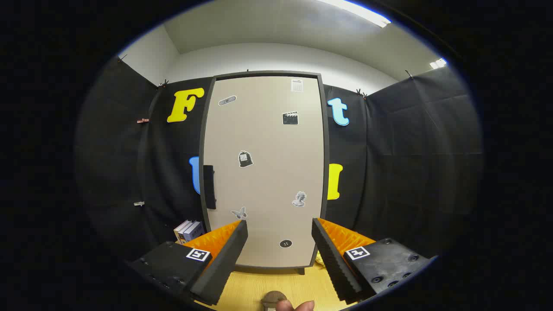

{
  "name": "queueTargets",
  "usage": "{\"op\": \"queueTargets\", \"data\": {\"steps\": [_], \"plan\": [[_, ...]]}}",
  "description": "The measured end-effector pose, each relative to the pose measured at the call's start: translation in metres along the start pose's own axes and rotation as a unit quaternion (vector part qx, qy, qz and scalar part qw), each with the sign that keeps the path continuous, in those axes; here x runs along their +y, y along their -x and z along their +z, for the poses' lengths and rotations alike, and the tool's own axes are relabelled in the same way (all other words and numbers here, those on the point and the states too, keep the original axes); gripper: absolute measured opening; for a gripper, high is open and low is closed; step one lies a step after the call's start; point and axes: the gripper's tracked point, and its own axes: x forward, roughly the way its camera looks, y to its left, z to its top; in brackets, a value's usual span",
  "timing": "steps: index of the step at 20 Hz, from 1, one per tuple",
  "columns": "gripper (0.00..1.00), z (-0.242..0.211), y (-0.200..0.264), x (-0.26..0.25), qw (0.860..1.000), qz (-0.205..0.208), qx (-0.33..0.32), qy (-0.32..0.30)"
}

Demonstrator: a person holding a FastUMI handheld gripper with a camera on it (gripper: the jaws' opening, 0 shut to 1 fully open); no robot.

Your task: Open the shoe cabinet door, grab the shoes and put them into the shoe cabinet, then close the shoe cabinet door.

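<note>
A: Straight ahead of the claw, beyond its fingertips, the shoe cabinet stands upright on the pale wooden floor, its long axis vertical and its front turned squarely toward the camera

B: Is the door open?

A: No, it sits closed and flush in its dark frame. A dark handle runs vertically along the door's left edge, about halfway up

B: And the claw itself?

A: Its two fingers are spread wide apart with nothing between them. Through the gap you see the lower part of the door and a strip of floor. They look apart from the cabinet, though how far I cannot tell

B: Anything on the door?

A: Several small stickers scattered over it: a butterfly sticker just above the left fingertip, a bust sticker above the right one, a round button sticker low down between the fingers, a clapperboard sticker higher up

B: Shoes?

A: None I can name for sure. Something yellowish peeks out at the cabinet's lower right corner, mostly hidden by the right finger, so I cannot say what it is

B: What else is around?

A: A few books stand on the floor left of the cabinet, behind the left finger. Close below the fingers a fingertip of the person shows beside a small round object. Black cloth hangs on both sides, and a ceiling light glows above
</note>
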Motion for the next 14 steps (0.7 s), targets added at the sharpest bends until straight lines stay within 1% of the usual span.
{"op": "queueTargets", "data": {"steps": [14], "plan": [[0.98, -0.0039, -0.0038, 0.0039, 1.0, -0.002, 0.007, 0.0]]}}
